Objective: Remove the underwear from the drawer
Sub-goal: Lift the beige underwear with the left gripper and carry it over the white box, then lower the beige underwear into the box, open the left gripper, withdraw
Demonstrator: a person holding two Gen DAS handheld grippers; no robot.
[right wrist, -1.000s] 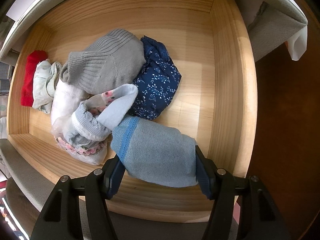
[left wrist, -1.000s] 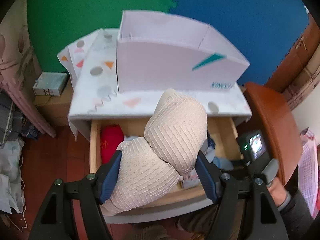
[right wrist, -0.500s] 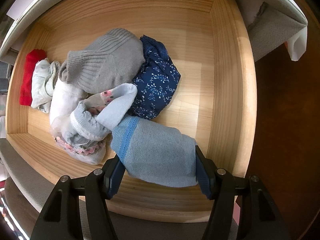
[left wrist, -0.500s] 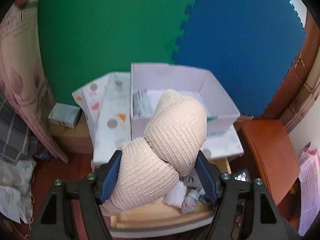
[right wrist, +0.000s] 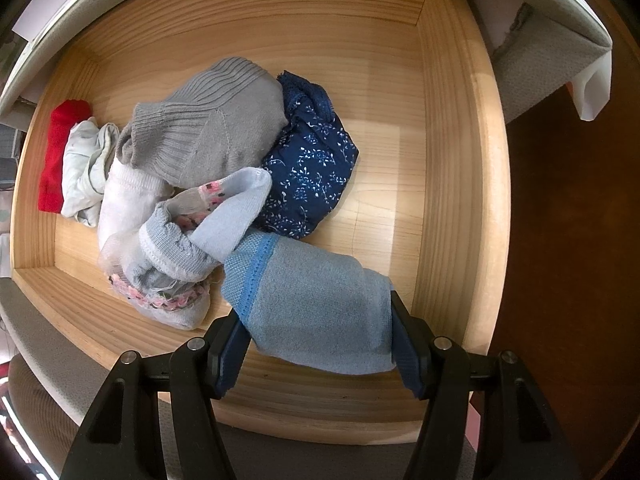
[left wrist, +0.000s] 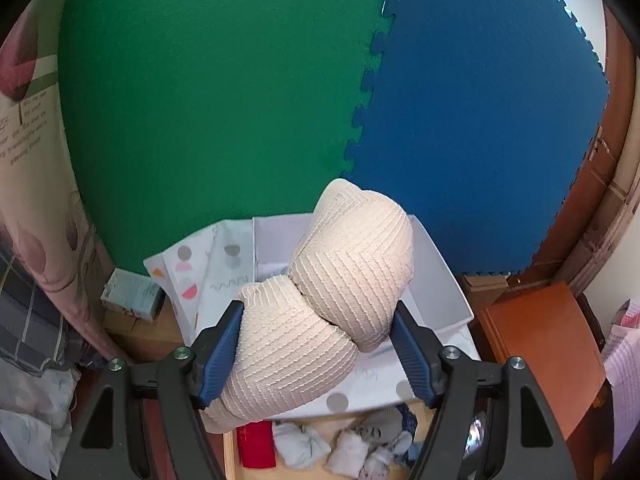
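Looks like mid-haul: the left gripper (left wrist: 316,354) is clamped on a cream ribbed bundle (left wrist: 320,312) above the white box (left wrist: 440,276), while the right gripper (right wrist: 316,354) pinches a light blue roll (right wrist: 316,308) down in the drawer (right wrist: 460,160), so next it probably needs lifting straight out.

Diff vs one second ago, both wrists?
The left hand-held gripper rose with the cream roll clamped; the drawer dropped to the view's bottom edge, and the white box now lies beneath the roll. Unchanged: the right hand-held gripper on the light blue piece, the rest of the pile.
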